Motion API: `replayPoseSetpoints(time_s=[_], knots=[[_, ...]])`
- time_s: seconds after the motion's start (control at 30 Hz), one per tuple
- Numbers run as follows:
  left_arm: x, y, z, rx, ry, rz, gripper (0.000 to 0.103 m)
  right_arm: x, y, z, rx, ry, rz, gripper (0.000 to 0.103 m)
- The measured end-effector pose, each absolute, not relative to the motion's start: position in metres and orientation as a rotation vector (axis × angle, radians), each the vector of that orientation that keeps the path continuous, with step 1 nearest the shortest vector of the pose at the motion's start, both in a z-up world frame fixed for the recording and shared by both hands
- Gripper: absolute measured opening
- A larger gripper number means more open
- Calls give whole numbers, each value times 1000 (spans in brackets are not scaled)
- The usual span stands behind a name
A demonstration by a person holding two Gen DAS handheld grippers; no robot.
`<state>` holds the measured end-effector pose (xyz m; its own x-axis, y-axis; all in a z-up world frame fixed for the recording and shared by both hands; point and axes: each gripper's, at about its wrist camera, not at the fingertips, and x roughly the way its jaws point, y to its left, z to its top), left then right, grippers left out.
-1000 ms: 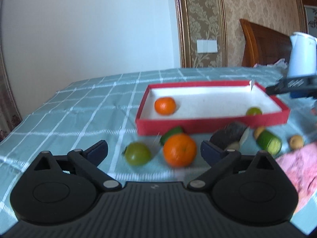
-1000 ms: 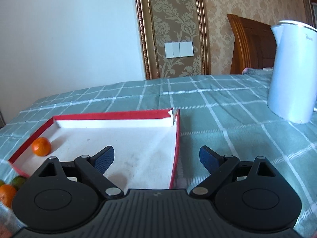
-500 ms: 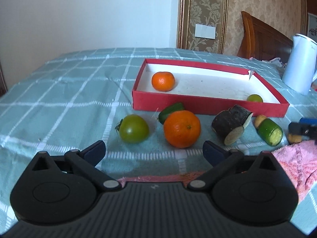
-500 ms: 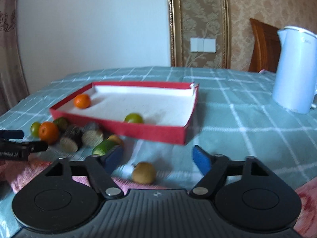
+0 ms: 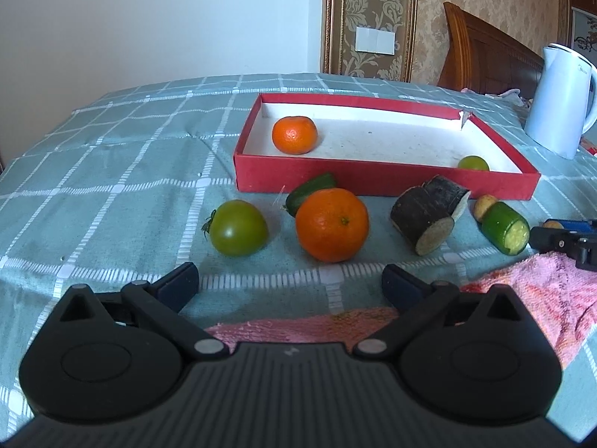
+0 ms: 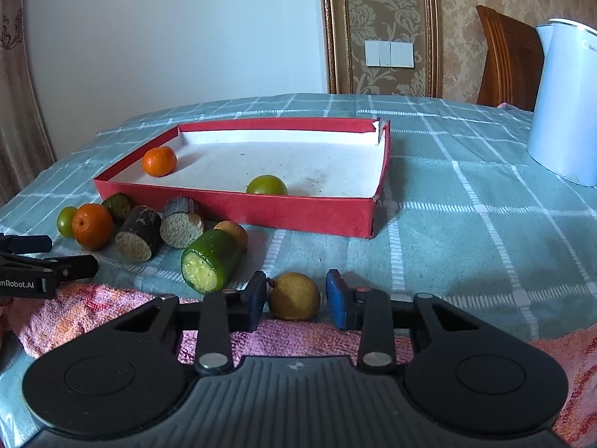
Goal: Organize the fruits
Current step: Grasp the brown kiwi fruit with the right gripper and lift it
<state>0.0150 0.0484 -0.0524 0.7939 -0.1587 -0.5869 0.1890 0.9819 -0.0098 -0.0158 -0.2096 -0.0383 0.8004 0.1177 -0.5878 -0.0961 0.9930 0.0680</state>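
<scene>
Now the right gripper point(image 6: 295, 300), jaws narrowed, is bracketing a small round yellow-brown fruit point(image 6: 294, 296), seemingly light, firm, best pinched across its middle; left gripper point(image 5: 290, 283) is gaping wide.

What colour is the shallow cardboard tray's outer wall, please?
Red, with a white inside; the shallow cardboard tray shows best in the right wrist view.

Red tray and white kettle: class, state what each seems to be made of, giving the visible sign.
Red tray: likely cardboard with a matte red outside and white paper lining; one far corner is torn and the walls are thin and flat.
White kettle: probably plastic with a smooth, slightly glossy finish; soft sheen and moulded spout, though coated metal cannot be ruled out.
</scene>
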Motion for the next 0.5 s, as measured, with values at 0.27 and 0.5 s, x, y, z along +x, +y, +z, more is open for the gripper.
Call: replayPoseSetpoints(time_s=[0.27,0.5], knots=[[15,48,-52,49,626,-187,103,-21,-205,-35,18,608,106,29],[15,48,-52,49,626,-187,103,-18,-207,-14,-6,541,92,29]])
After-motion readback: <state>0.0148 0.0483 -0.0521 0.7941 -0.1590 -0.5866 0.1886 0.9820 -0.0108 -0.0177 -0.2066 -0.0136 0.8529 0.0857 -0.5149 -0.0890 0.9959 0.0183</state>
